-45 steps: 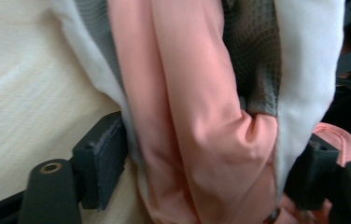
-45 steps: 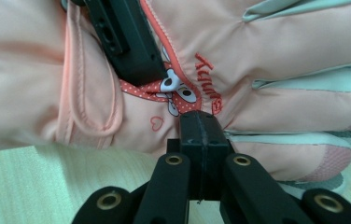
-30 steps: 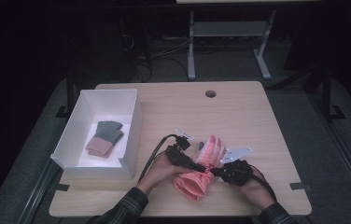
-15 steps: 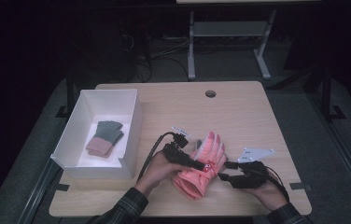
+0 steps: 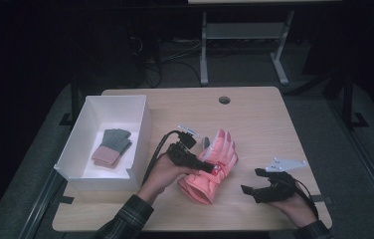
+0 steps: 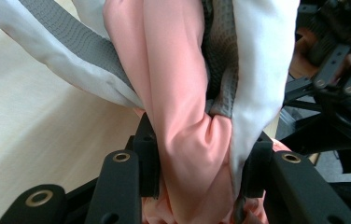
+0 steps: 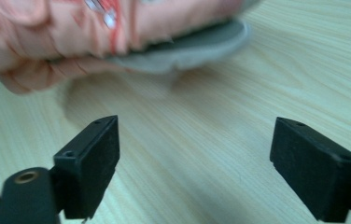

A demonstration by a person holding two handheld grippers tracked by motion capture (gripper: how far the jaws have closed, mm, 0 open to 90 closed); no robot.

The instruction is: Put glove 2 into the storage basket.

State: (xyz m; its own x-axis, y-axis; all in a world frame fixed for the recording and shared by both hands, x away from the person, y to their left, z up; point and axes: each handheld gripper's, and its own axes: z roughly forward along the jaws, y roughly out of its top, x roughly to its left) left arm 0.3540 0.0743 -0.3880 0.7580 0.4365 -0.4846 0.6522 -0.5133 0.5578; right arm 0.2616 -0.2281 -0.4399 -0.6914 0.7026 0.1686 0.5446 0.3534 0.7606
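A pink ski glove (image 5: pixel 219 155) with grey and white palm patches lies mid-table, its fingers pointing away from the person. My left gripper (image 5: pixel 208 169) is shut on it: in the left gripper view both pads (image 6: pixel 148 154) squeeze a bunched fold of the glove (image 6: pixel 183 93), lifted off the wood. My right gripper (image 5: pixel 251 181) sits to the right of the glove, low over the table. Its jaws have just been opening and stand wide apart with nothing between them (image 7: pixel 194 158). The glove (image 7: pixel 117 28) hangs blurred ahead of it, just above the tabletop.
A white open box (image 5: pixel 140 130) stands at the table's left with a grey-and-pink pair of knit gloves (image 5: pixel 113 147) inside. A round cable hole (image 5: pixel 224 100) is near the far edge. Bare wood (image 5: pixel 274 129) stretches right of the glove.
The right gripper has let go of the glove, opened wide and drawn off to the right. The left gripper has lifted the glove while keeping its hold.
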